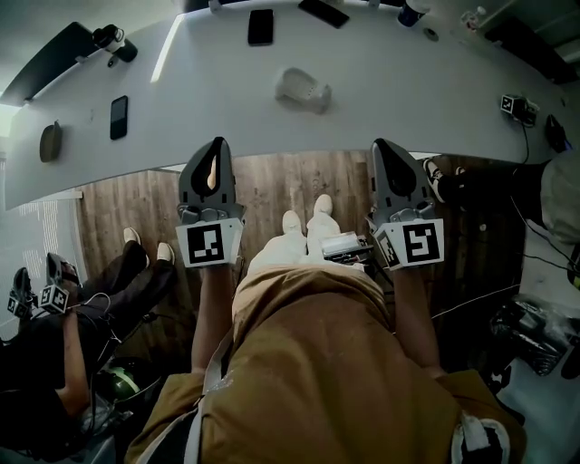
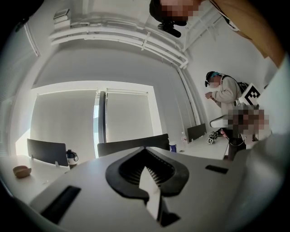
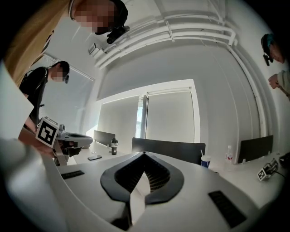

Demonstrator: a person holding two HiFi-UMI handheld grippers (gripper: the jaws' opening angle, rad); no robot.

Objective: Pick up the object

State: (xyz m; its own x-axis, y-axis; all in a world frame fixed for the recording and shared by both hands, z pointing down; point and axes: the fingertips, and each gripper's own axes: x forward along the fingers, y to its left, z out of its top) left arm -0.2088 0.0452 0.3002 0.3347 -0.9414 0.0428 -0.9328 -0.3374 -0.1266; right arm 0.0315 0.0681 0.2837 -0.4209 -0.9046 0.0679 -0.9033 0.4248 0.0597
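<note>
Object (image 1: 304,89) lies on the table (image 1: 399,95).

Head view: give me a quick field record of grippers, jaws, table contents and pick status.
left gripper: jaws shut, empty, at the near table edge
right gripper: jaws shut, empty, level with the left one
table: white, curved near edge
white object: lies on the table ahead, between the two grippers, untouched; its type is unclear
other items: black phone at the far side, second black phone to the left
floor: wood
pick status: not yet done
</note>
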